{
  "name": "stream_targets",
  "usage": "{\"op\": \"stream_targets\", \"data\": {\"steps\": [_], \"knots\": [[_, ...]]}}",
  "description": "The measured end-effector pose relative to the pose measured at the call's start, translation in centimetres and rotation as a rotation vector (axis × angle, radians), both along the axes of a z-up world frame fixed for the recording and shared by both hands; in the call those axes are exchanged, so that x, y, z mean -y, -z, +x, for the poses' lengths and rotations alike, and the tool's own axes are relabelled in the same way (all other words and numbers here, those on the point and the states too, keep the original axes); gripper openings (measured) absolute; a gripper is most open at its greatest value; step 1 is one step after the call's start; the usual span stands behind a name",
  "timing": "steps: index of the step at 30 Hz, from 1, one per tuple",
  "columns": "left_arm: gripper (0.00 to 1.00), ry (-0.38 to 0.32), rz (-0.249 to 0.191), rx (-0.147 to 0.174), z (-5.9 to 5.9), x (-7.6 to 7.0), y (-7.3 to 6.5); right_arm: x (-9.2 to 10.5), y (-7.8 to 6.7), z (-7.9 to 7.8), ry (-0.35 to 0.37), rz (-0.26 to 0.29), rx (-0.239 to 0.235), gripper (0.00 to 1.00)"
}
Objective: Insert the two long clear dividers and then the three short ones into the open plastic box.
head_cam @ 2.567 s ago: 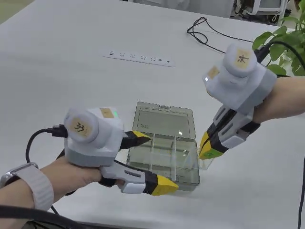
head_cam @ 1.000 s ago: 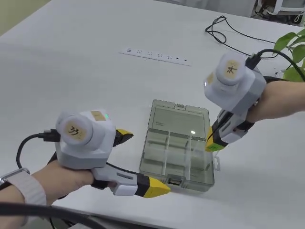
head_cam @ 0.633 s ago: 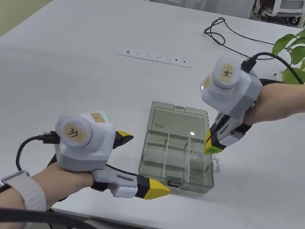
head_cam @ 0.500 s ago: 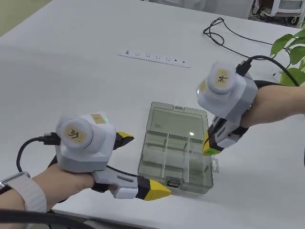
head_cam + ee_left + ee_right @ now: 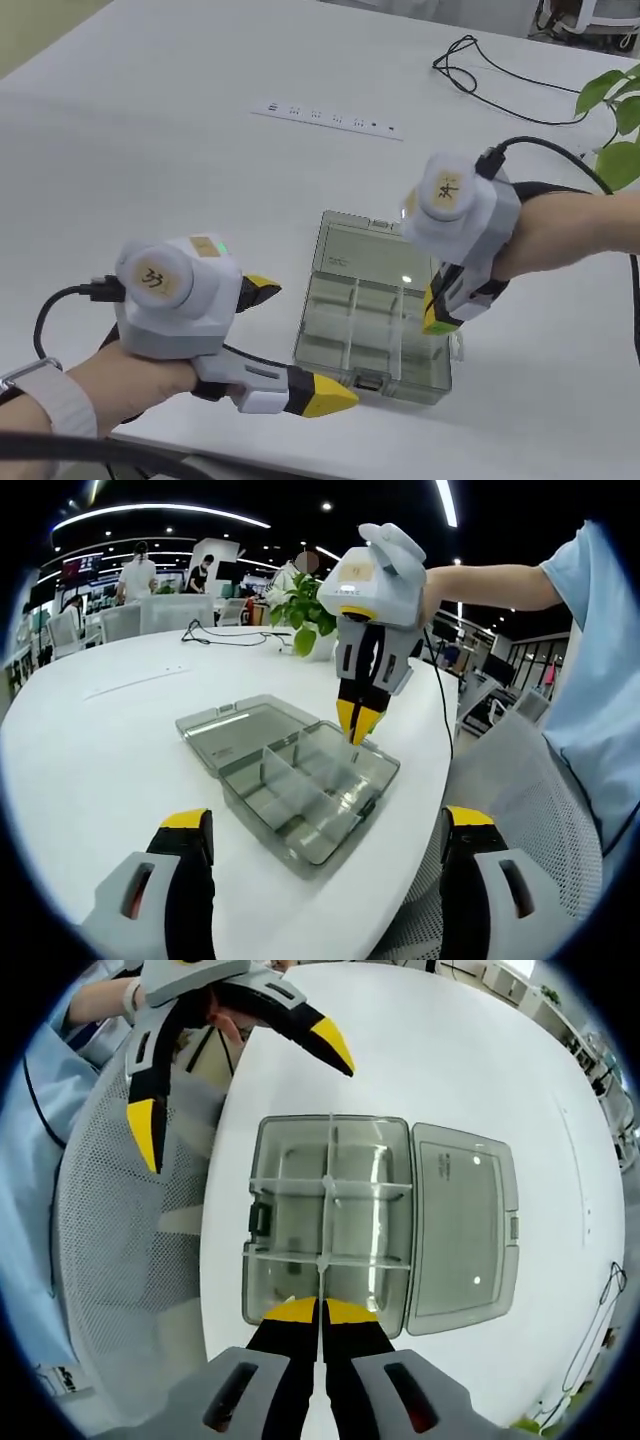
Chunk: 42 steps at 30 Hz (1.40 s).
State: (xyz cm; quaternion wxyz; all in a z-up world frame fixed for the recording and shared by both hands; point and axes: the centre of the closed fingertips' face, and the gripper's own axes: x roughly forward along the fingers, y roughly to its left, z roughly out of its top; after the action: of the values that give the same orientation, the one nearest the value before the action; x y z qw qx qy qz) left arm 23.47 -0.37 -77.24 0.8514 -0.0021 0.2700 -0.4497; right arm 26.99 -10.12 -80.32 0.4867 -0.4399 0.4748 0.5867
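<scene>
Left gripper: nearest the person, at the table's front edge and just left of the box. Its jaws are spread wide with nothing between them, and one yellow tip lies close to the box's front left corner.
Wrist: a white watch band sits on the arm behind that gripper.
Table: white and matte, with the box near its front edge.
Box: smoky clear plastic, lying open. The tray is toward the person, with a small latch on its front wall.
Clear divider: stands on edge in the tray and runs down the middle along its length, parallel with the hinge. I cannot tell if it is pushed fully down.
Cross pieces: a near cross divider and a far cross divider stand across the tray. Both meet the clear divider and split the tray into compartments.
Right gripper: tilted down over the right end of the tray. Its jaws are pressed together on the end of the clear divider, and in the right gripper view the thin sheet runs out from between the yellow tips.
Lid: lies flat on the table behind the tray, joined at the hinge.
Power strip: white, flat on the table farther back, well apart from the box.
Cable: black, looping across the far right of the table.
Plant: green leaves at the right edge, beyond the right arm.
</scene>
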Motion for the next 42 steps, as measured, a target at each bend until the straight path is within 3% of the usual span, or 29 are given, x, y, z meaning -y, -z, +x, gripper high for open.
{"op": "stream_targets", "data": {"steps": [17,28,35,37,42], "knots": [[0.96,-0.001,0.001,0.002,0.1,-0.1,-0.1,0.1,2.4,-0.2,0.011,-0.015,0.027,0.02],[0.96,0.000,0.002,0.011,0.2,-0.1,-0.4,0.1,2.3,-0.3,0.004,-0.015,0.035,0.02],[0.96,0.003,0.005,0.015,0.2,-0.1,-0.6,-0.1,2.1,-0.3,-0.012,0.038,0.034,0.04],[0.96,0.005,0.007,0.014,0.2,-0.1,-0.6,-0.5,1.8,0.2,-0.021,0.075,0.062,0.14],[0.96,0.011,0.012,0.018,0.4,-0.1,-0.8,-0.2,0.6,0.5,0.005,0.127,0.060,0.26]]}}
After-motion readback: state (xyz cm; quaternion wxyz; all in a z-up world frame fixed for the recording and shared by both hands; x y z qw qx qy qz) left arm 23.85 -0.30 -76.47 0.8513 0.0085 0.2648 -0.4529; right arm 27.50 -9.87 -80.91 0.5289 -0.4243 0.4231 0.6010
